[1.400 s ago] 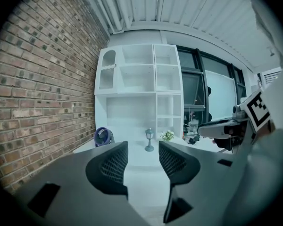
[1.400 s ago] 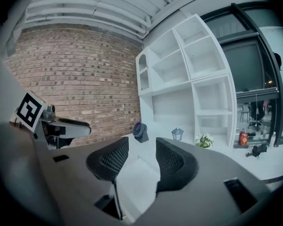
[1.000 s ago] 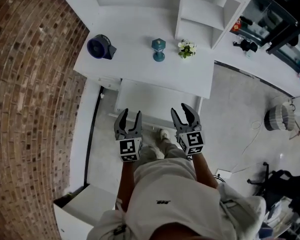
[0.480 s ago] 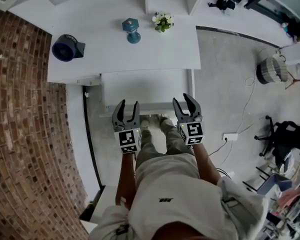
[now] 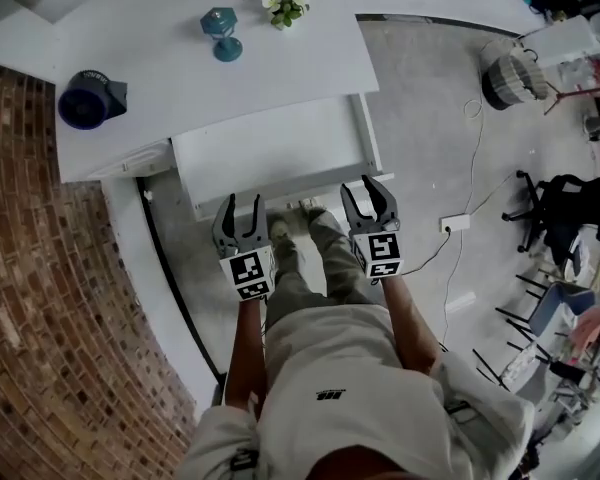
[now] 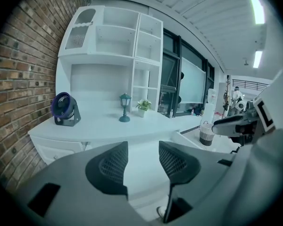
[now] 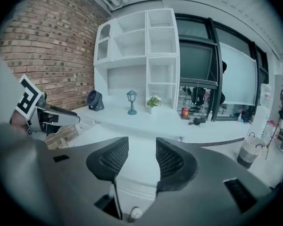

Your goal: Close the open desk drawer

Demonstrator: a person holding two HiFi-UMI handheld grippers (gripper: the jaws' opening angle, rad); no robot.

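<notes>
The white desk [image 5: 230, 78] has its wide drawer [image 5: 270, 148] pulled out toward me, its front edge just beyond my grippers. In the head view my left gripper [image 5: 241, 208] hovers open at the left part of the drawer front, and my right gripper [image 5: 365, 193] is open near the drawer's right corner. Neither holds anything. In the left gripper view the open left gripper [image 6: 142, 161] frames the drawer's pale inside [image 6: 141, 178]. In the right gripper view the right gripper [image 7: 141, 159] is likewise open over the drawer [image 7: 139, 171].
On the desk stand a dark blue fan [image 5: 85, 98], a teal lantern [image 5: 220, 30] and a small potted plant [image 5: 285, 6]. A brick wall [image 5: 50, 318] runs along the left. The person's shoes [image 5: 280, 233] are below the drawer front. A basket [image 5: 508, 78], a power strip [image 5: 453, 223] and a black chair [image 5: 570, 218] are on the right.
The view has swung, so the desk sits higher and turned in frame. Both grippers have come closer to the drawer front and stay open.
</notes>
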